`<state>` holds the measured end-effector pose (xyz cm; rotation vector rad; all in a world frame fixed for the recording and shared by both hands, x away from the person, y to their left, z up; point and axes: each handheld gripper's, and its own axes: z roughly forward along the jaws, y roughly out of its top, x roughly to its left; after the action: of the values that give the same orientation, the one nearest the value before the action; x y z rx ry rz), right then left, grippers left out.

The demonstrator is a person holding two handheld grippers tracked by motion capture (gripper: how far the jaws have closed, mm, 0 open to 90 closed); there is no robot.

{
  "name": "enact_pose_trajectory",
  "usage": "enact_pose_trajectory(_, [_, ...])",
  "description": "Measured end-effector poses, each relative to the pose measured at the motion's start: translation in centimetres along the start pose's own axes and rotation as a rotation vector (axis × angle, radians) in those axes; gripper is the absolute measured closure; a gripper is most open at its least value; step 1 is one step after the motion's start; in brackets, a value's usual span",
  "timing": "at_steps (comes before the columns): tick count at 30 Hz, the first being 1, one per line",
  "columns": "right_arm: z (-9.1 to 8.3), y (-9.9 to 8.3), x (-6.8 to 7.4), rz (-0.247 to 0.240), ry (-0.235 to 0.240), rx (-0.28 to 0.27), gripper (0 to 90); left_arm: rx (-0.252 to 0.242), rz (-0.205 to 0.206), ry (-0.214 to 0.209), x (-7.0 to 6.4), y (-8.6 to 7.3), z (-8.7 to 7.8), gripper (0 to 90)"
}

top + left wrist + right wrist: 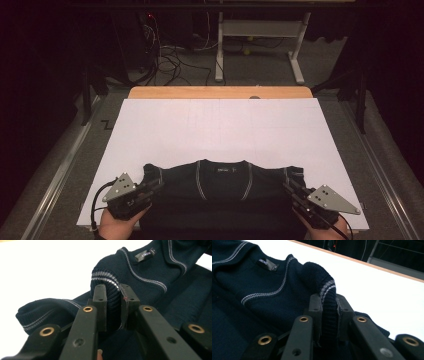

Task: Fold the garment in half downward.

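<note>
You have both shoulders of the navy sweater pinched, left gripper and right gripper each closed on a striped knit fold, while the garment lies at the white sheet's near edge, apparently still to be spread or folded.

dark sweater | hand-held grippers at its left, right edges

- The room was dark, with light falling mainly on the white sheet that covered the worktop.
- A wooden edge of the worktop showed beyond the sheet.
- Grey carpet floor lay behind, with tangled cables.
- A white-legged desk frame stood farther back.
</note>
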<state>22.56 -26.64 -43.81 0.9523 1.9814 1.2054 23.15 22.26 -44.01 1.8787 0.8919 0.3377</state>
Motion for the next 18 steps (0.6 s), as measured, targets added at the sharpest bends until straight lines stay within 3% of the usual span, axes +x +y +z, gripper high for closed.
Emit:
enact_pose_trajectory(3, [-0.4, -0.1, 0.1, 0.002, 0.005, -0.003, 78.9, 0.000, 0.012, -0.003, -0.5, -0.2, -0.4, 74.1])
enact_pose_trajectory(8, [-1.2, -0.1, 0.2, 0.004, 0.003, -0.024, 79.0, -0.045, 0.035, -0.009, -1.6, 0.2, -1.9, 74.1])
enact_pose_trajectory(12, [-2.4, 0.2, 0.5, 0.010, -0.001, -0.065, 78.9, -0.082, 0.053, -0.016, -2.6, 0.6, -3.1, 74.1])
enact_pose_trajectory(14, [-3.0, 0.7, 0.4, 0.010, 0.002, -0.093, 78.8, -0.109, 0.071, 0.000, -3.2, 1.0, -3.7, 74.0])
enact_pose_trajectory(15, [-3.7, 1.5, 0.3, 0.019, 0.000, -0.130, 78.7, -0.121, 0.075, 0.002, -3.3, 1.2, -3.9, 73.9])
enact_pose_trajectory(18, [-4.0, 1.8, 0.3, 0.022, 0.002, -0.148, 78.8, -0.131, 0.083, -0.010, -3.7, 1.5, -4.1, 73.9])
